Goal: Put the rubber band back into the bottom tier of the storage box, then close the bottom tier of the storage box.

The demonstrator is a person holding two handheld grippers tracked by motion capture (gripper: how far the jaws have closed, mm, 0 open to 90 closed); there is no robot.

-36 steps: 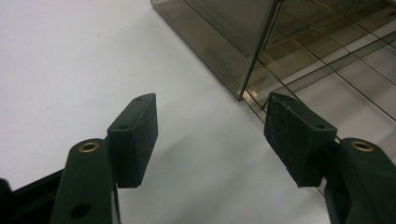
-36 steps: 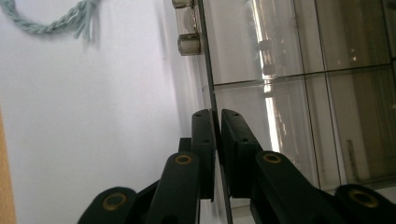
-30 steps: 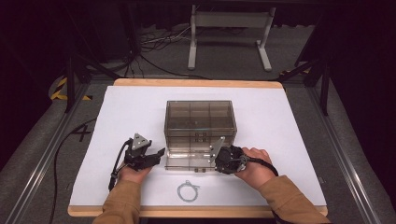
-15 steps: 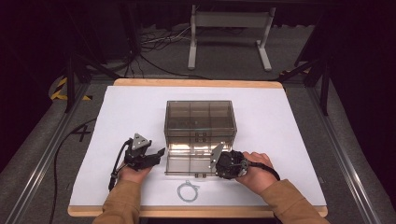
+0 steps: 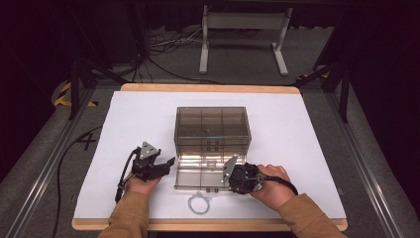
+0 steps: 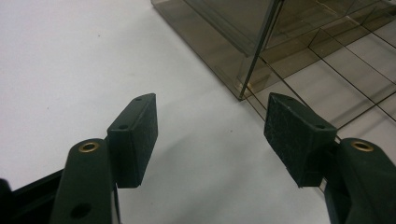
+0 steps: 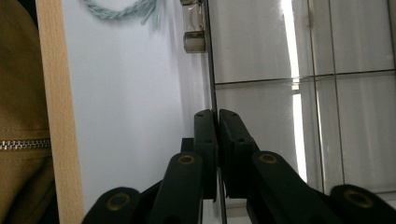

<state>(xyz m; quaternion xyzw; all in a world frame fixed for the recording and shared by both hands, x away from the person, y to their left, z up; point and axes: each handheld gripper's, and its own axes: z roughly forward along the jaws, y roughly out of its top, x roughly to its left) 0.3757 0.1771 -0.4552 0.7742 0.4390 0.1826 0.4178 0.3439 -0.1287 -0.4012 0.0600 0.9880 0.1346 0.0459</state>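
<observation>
A smoky, see-through plastic drawer cabinet [image 5: 213, 130] stands at the centre of the high view on a white sheet [image 5: 307, 144] covering a wood-edged table [image 5: 208, 88]. Its bottom drawer [image 5: 200, 174] is pulled out toward the lower edge of the frame, showing thin dividers that form square compartments, apparently empty. The right gripper [image 5: 229, 174], just right of centre, has its black jaws pinched shut on the drawer's thin front wall, as the right gripper view shows. The left gripper [image 5: 168, 162], left of the drawer, stands wide open and holds nothing; its textured rubbery pads flank the drawer's near corner. A twisted pale blue cord loop [image 5: 197, 203] lies just below the drawer. The step looks like sliding the drawer; next likely calls for a steady, straight pull or push, keeping the wall gripped
</observation>
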